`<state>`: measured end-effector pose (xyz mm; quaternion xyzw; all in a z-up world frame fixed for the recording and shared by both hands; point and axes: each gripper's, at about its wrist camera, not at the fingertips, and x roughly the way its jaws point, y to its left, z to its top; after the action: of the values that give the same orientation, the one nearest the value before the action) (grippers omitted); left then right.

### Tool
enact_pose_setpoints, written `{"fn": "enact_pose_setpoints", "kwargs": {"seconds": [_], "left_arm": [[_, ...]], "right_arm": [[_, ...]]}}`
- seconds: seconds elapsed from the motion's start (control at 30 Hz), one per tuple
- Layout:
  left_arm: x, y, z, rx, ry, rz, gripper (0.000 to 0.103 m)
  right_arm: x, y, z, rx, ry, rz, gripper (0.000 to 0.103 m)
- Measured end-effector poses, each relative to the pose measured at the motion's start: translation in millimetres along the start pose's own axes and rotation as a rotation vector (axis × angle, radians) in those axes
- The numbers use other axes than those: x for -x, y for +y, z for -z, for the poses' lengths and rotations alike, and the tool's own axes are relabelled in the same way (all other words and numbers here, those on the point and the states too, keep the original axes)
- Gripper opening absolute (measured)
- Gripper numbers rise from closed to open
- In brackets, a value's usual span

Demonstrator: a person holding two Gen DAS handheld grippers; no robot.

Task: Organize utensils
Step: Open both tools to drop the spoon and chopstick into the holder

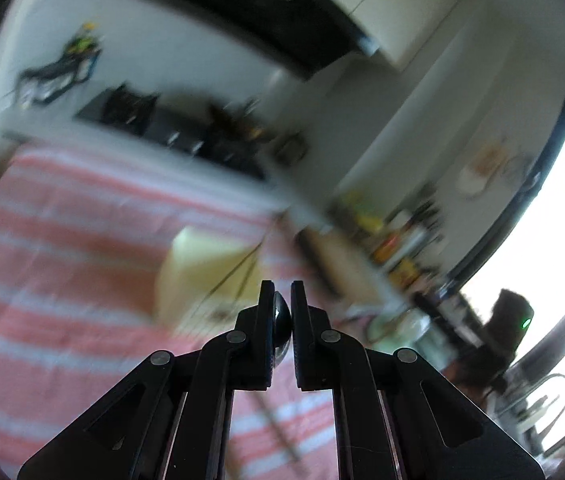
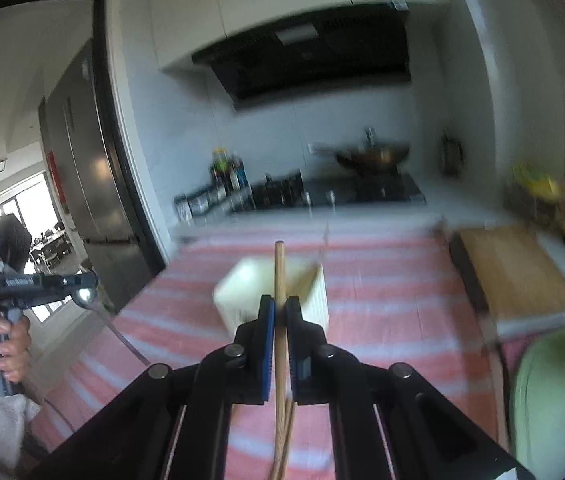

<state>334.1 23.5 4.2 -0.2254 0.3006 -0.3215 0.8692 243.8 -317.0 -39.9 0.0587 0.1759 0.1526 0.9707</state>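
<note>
My right gripper [image 2: 280,304] is shut on wooden chopsticks [image 2: 280,268] that stand upright between its blue pads, held over the pink striped cloth [image 2: 386,300]. Just beyond them sits a cream box-shaped utensil holder [image 2: 242,296], blurred. In the left wrist view my left gripper [image 1: 282,288] is shut on a shiny metal spoon [image 1: 282,322], whose bowl sits between the jaws. The same holder [image 1: 206,268] lies ahead of it on the cloth. The right wrist view shows a hand holding the left gripper [image 2: 82,282] at the far left, with the spoon [image 2: 84,296] hanging down from it.
A wooden cutting board [image 2: 518,276] lies right of the cloth. Behind are a stove with a wok [image 2: 374,156] and several bottles [image 2: 226,176]. A pale green object [image 2: 554,400] sits at the near right. A steel fridge [image 2: 90,184] stands at the left.
</note>
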Motion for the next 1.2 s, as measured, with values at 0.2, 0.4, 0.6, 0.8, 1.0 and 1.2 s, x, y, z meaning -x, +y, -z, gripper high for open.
{"fn": "enact_pose_setpoints", "kwargs": {"seconds": [0.2,0.4,0.6,0.8,1.0,1.2], "left_arm": [[-68.9,-10.4,-62.2,0.045,-0.074,0.020,0.006],[-162.1,54.4,-57.8,0.219,0.122,-0.072,0.006],[-215.5,108.7,-28.7,0.287,0.265,-0.191,0.008],[-192.6,105.7,-25.9,0.190,0.237,-0.250,0.076],[-112.4,74.4,0.7,-0.098,0.222,-0.376,0.093],[-29.7,74.6,91.5,-0.249,0.245,-0.578,0.099]], "right_arm": [[-59.0,12.3,-65.7,0.038,-0.168,-0.016,0.006],[-164.3,4.9,-47.8,0.029,-0.008,-0.008,0.006],[-251.4,-15.5,-9.2,-0.055,0.283,-0.042,0.009],[-255.1,-16.0,3.9,-0.067,0.297,-0.009,0.056],[-183.3,5.1,23.5,0.083,0.244,0.002,0.067],[-94.4,7.7,93.0,0.173,0.275,0.056,0.073]]}}
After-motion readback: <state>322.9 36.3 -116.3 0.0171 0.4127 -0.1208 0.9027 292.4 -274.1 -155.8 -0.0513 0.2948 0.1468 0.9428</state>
